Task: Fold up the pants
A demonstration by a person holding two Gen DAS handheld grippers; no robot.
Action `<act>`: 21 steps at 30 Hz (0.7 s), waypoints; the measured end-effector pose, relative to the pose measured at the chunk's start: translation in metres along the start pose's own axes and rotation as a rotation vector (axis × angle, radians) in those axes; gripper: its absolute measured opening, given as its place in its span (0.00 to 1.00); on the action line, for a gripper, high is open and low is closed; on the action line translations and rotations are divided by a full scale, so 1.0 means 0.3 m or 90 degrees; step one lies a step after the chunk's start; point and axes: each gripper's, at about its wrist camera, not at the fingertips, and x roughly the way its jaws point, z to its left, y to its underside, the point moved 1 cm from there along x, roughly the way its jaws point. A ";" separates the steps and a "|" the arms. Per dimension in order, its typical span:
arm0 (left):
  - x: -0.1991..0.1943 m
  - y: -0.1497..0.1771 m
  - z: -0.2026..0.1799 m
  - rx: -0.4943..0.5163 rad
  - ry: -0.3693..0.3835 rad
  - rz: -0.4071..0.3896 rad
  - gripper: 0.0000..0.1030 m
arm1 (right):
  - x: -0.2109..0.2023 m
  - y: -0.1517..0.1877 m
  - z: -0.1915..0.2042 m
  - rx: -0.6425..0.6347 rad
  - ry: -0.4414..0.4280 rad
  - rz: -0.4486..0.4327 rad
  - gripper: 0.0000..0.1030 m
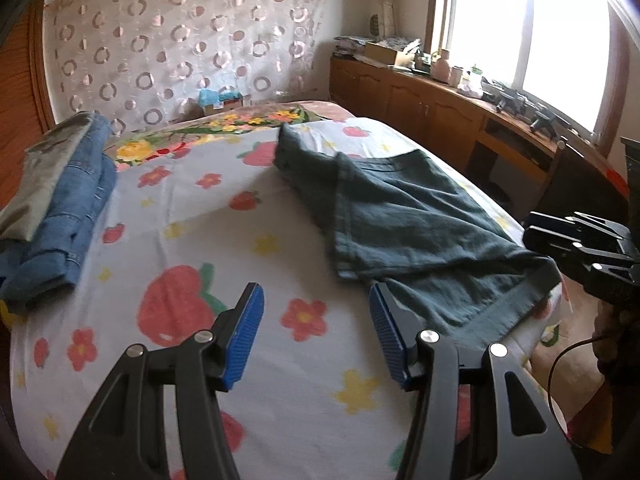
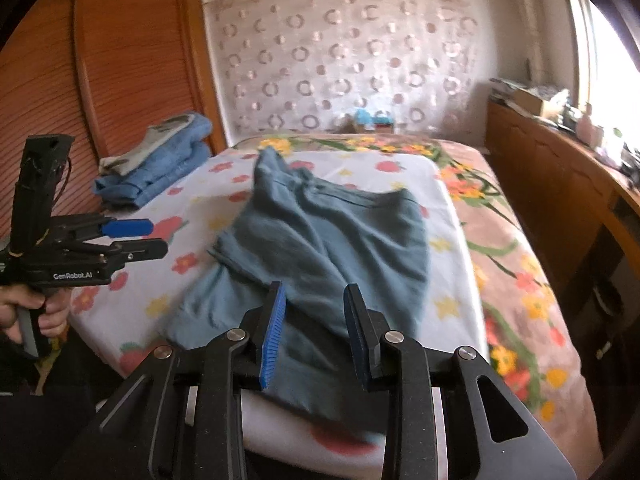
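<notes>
The pants [image 1: 404, 216], dark teal and partly folded, lie on the bed [image 1: 208, 208], which wears a white sheet printed with flowers and strawberries; in the left wrist view they fill the middle right of the frame, and in the right wrist view [image 2: 320, 248] they run from the centre down to the lower middle, rumpled, with one end hanging over the near edge of the mattress. The left tongs [image 1: 316, 320] stand wide open at the lower centre of their own view, blue pads apart, above bare sheet just left of the pants' near hem; the other camera shows them at the left edge [image 2: 134, 236], held in a hand [image 2: 36, 312]. The right tongs [image 2: 314, 332] are open too, with the pants' near end showing between the pads, though contact cannot be told. They appear at the right edge of the left view [image 1: 580, 240]. A stack of folded jeans [image 1: 68, 208] sits at the upper left of the bed, well apart from the pants. A wooden cabinet [image 1: 432, 112] runs under the window [image 1: 532, 28] at upper right.
</notes>
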 end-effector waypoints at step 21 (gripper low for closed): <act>0.026 -0.012 0.157 -0.018 -0.004 -0.005 0.53 | 0.360 -0.126 0.196 -0.087 -0.113 0.134 0.37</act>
